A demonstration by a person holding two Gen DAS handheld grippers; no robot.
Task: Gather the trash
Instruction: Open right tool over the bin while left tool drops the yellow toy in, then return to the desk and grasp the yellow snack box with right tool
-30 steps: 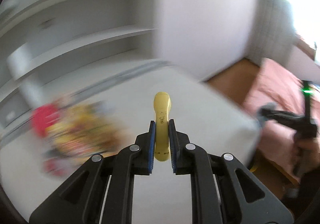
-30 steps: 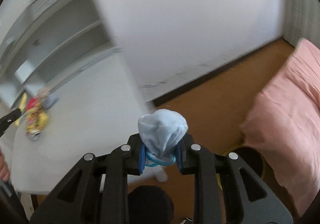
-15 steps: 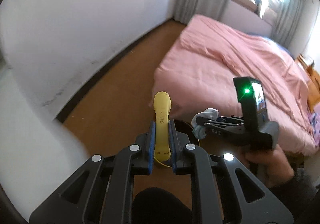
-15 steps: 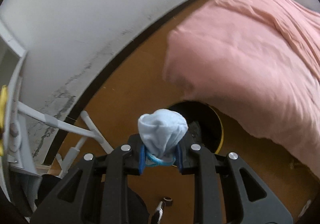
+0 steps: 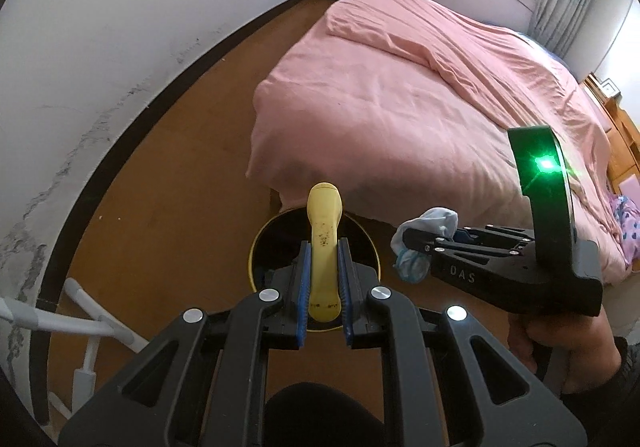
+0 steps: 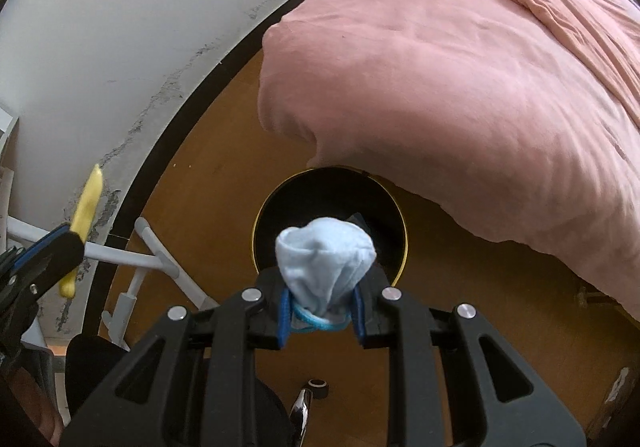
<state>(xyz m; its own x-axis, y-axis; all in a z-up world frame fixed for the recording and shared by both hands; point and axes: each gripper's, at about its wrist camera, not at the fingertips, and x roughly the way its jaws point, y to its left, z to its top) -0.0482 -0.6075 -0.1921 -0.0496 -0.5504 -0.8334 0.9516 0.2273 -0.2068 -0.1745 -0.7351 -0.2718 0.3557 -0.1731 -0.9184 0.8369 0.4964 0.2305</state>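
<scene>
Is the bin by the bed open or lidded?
Open: the bin shows a bare yellow rim and dark interior, no lid.

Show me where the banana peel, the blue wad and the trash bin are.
banana peel (image 5: 324, 243): left wrist view, middle of the yellow strip.
blue wad (image 6: 326, 261): right wrist view, its bulging front.
trash bin (image 6: 404, 243): right wrist view, yellow rim on the right side.

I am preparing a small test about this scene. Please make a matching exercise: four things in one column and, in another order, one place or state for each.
Things:
1. banana peel
2. blue cloth wad
3. bin
4. bedcover

Places or states:
A. pink, hanging over the bed edge
B. standing open on the floor
C. clamped in the left gripper
D. clamped in the right gripper

Pairs: 1-C, 2-D, 3-B, 4-A
</scene>
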